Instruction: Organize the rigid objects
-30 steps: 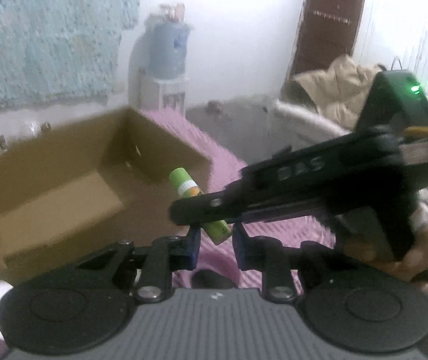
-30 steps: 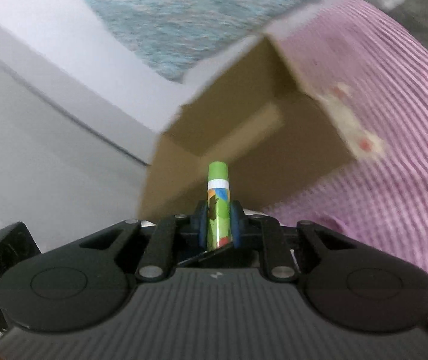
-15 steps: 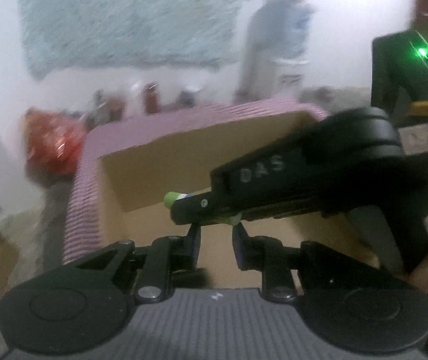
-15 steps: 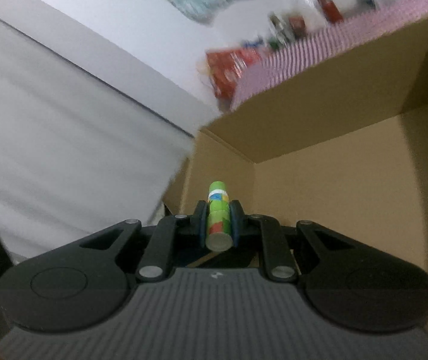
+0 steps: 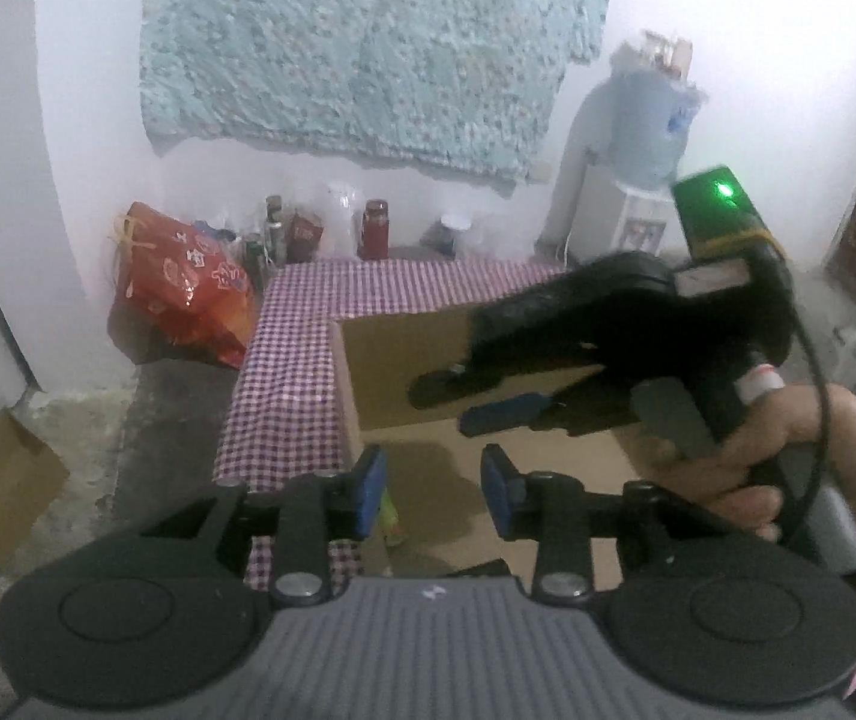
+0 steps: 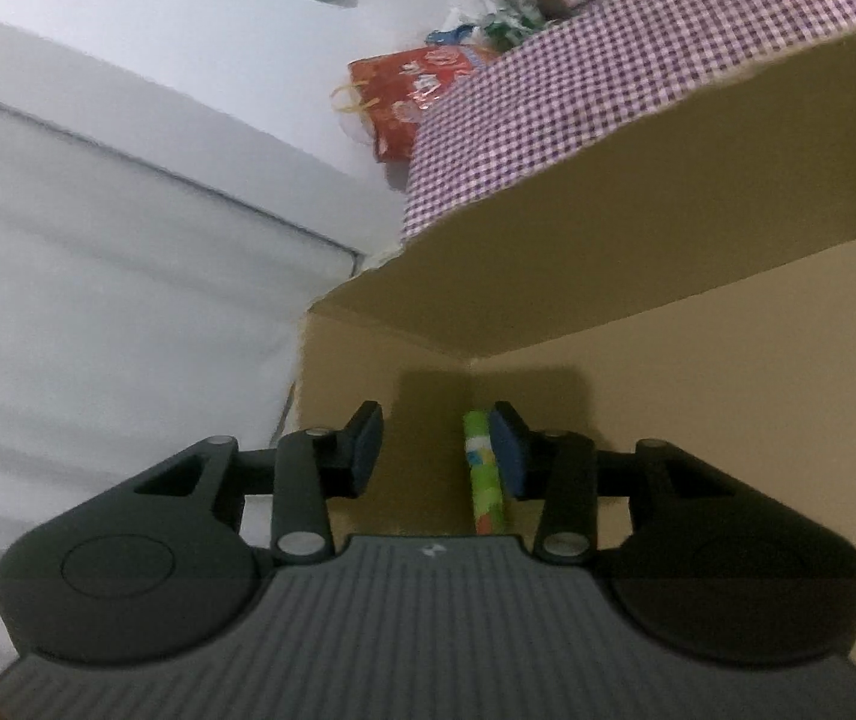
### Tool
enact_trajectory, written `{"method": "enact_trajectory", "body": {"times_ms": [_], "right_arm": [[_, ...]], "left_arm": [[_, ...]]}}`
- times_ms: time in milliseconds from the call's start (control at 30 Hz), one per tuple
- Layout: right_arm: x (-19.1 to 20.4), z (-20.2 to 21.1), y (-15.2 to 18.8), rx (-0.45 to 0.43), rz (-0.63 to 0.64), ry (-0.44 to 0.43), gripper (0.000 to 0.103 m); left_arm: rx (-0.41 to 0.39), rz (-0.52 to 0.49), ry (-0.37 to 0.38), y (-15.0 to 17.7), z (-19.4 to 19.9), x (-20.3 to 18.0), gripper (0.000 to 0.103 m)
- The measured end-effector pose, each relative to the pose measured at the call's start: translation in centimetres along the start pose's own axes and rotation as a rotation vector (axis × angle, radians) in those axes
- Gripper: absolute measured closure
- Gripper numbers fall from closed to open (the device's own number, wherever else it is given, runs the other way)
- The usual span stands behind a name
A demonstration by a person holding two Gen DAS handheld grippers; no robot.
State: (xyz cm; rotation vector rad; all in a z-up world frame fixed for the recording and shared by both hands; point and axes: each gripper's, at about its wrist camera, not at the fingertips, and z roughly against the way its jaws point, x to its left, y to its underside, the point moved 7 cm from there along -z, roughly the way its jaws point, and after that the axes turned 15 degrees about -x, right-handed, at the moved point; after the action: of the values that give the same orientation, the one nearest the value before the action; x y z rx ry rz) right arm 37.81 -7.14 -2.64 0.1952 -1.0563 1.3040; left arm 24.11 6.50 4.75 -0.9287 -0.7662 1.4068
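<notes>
Right tongs: jaws parted, lately opening; a green glue stick is seen between them, lying against the right pad, clear of the left, no longer clamped, inside the cardboard box. Left tongs: jaws parted, lately opening, nothing between them; held over the box's near corner. The right tongs are gripped by a hand. The box is set on a purple checked cloth. A red bag is noted beyond.

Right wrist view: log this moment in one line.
right gripper: just opened, pads apart | green tube: loose by one pad | cardboard box: below | left gripper: open, empty
</notes>
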Motion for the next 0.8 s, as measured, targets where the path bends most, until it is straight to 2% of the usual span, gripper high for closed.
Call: {"method": "enact_trajectory", "body": {"times_ms": [100,167,233,300,367,467,667,800], "right_arm": [[0.5,1.9,1.3,0.077,0.037,-0.015,0.061],[0.4,3.3,2.7,0.147,0.043,0.001,0.049],[0.1,3.9,3.9,0.216,0.033,0.021,0.046],[-0.4,4.3,5.2,0.287,-0.009,0.036,0.043],[-0.7,4.0,6.1,0.345,-0.061,0.052,0.032],[-1.2,3.2,7.7,0.43,-0.115,0.097,0.029],[-0.8,3.0,8.5,0.506,-0.109,0.152,0.021],[-0.8,3.3,7.7,0.538,-0.11,0.176,0.015]], "left_arm": [[-0.037,0.025,0.004,0.2,2.0,0.9,0.063],[-0.059,0.036,-0.002,0.2,3.0,1.9,0.062],[-0.079,0.048,-0.015,0.6,4.0,2.7,0.061],[-0.089,0.056,-0.033,0.9,4.4,3.6,0.061],[-0.095,0.056,-0.046,1.2,4.9,4.2,0.061],[-0.099,0.059,-0.047,1.6,5.8,4.7,0.061],[-0.121,0.063,-0.037,2.3,6.5,5.7,0.056],[-0.138,0.095,-0.02,3.1,6.8,6.7,0.052]]}}
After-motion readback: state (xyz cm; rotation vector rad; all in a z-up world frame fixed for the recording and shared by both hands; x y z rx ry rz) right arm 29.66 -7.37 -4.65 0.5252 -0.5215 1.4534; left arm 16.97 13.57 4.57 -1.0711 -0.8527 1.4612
